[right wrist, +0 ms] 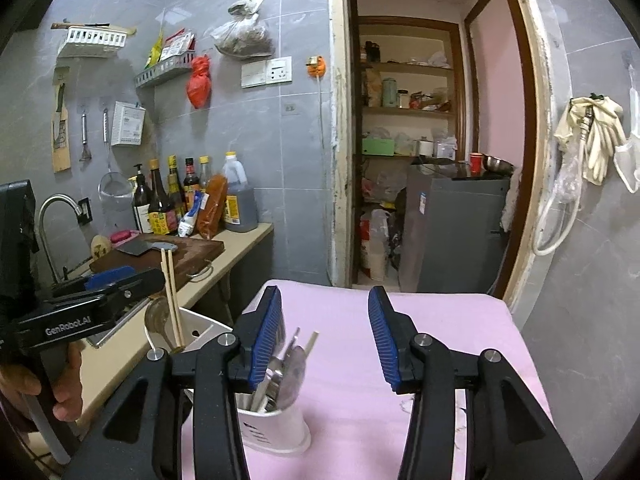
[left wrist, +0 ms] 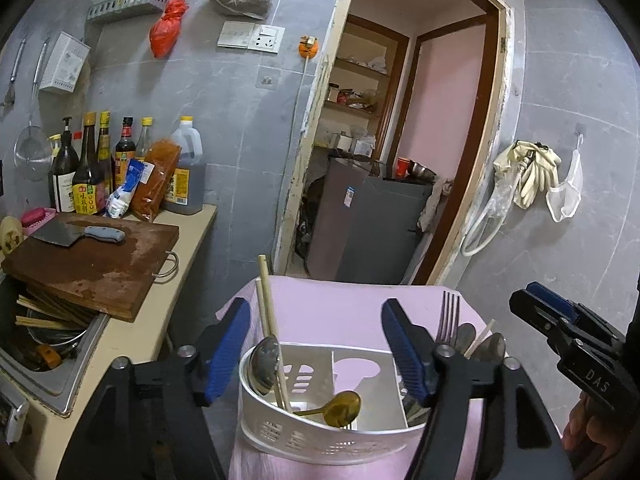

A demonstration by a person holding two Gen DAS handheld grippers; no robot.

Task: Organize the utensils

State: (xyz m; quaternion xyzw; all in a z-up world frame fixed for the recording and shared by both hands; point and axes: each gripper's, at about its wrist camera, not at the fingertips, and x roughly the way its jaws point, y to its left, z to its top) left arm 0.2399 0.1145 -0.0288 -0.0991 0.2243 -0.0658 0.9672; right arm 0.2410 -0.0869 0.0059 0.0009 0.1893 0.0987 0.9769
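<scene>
A white slotted utensil holder (left wrist: 320,440) stands on a pink cloth (left wrist: 328,312). Its left compartment holds a steel spoon (left wrist: 264,364), a pair of chopsticks (left wrist: 268,312) and a brass spoon (left wrist: 340,408) lying tilted. Its right compartment holds a fork (left wrist: 448,316) and more cutlery. My left gripper (left wrist: 316,348) is open and empty, hovering over the holder. My right gripper (right wrist: 326,336) is open and empty above the cloth, just right of the holder (right wrist: 276,424). It also shows at the right edge of the left wrist view (left wrist: 560,320).
A counter (left wrist: 132,340) lies to the left with a wooden cutting board (left wrist: 100,264), a cleaver (left wrist: 76,234), sauce bottles (left wrist: 100,168) and a sink (left wrist: 44,344) with dishes. A doorway (left wrist: 400,140) with a grey cabinet (left wrist: 372,232) is ahead.
</scene>
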